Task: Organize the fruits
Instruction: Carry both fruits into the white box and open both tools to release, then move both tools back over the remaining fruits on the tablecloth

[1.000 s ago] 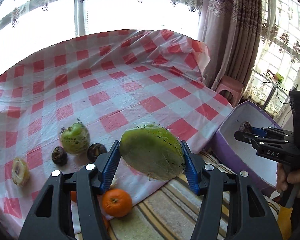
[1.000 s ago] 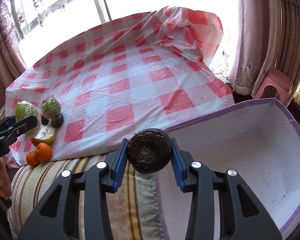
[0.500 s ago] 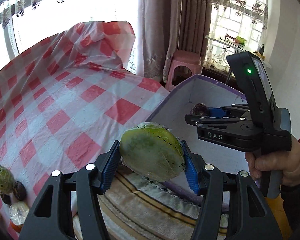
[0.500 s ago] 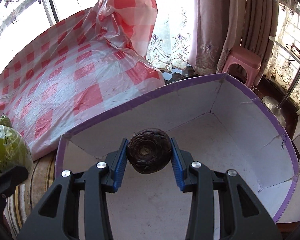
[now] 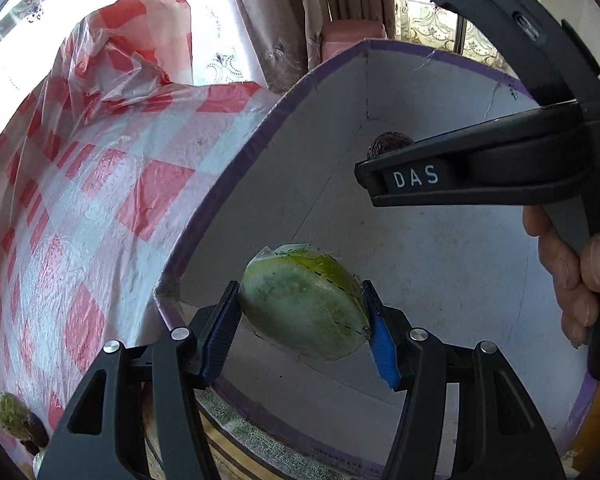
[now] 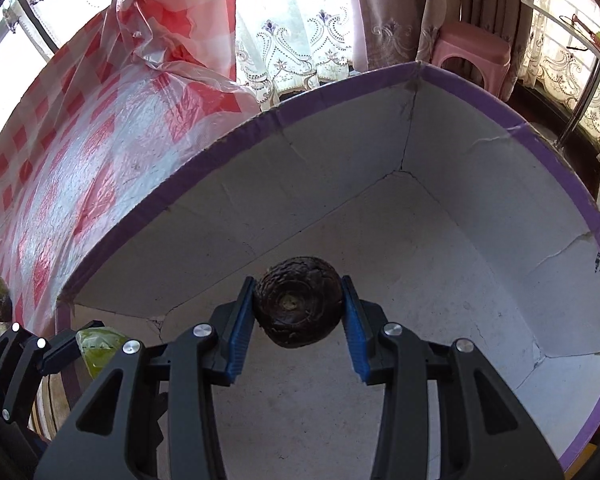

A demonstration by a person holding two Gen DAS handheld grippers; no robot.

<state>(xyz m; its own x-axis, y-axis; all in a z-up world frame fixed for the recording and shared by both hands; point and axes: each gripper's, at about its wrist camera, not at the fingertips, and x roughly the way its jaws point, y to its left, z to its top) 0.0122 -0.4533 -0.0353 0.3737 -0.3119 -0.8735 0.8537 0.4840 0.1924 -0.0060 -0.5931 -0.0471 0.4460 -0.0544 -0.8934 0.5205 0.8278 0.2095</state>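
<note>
Since a second ago, when the fruits were held over the checked cloth (image 5: 100,184), both have been carried over to the white box with the purple rim (image 6: 380,80). The green fruit in clear wrap (image 5: 304,304) is gripped between the jaws of the left gripper (image 5: 300,320), low in the middle of the left view, just inside the near edge of the box. The dark round fruit (image 6: 298,306) is gripped between the jaws of the right gripper (image 6: 298,320), in the middle of the right view, above the box floor. Neither fruit has been let go yet. It looks like both can soon be dropped in. More fruits (image 5: 16,420) are left on the cloth, at the lower left.
</note>
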